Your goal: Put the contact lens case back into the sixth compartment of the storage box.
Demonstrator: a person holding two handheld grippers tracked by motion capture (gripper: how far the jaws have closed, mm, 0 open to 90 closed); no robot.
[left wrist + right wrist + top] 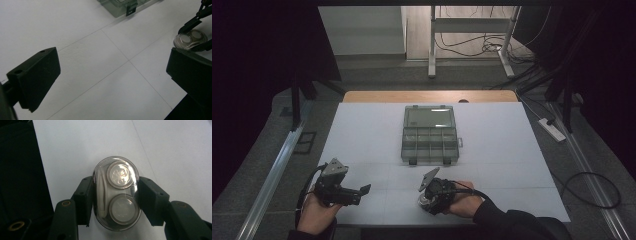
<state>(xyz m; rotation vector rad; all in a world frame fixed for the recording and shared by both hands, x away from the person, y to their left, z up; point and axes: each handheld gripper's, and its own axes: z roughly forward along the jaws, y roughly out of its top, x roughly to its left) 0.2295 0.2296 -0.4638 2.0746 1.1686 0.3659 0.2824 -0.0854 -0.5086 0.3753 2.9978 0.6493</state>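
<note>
two round discs sit in a clear oval case [116,193] clamped by the right gripper [116,200]; left gripper [110,80] gapes empty; compartment organizer box [430,134] lies open, unfilled, so nothing looks done yet.

Organizer box [120,6] cut off by top edge; contents indiscernible.

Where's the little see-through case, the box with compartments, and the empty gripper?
clear oval case [116,193], right gripper view, middle of its lid.
compartment box [430,134], high view, its divided middle.
left gripper [112,72], left gripper view, gap between open jaws.
</note>
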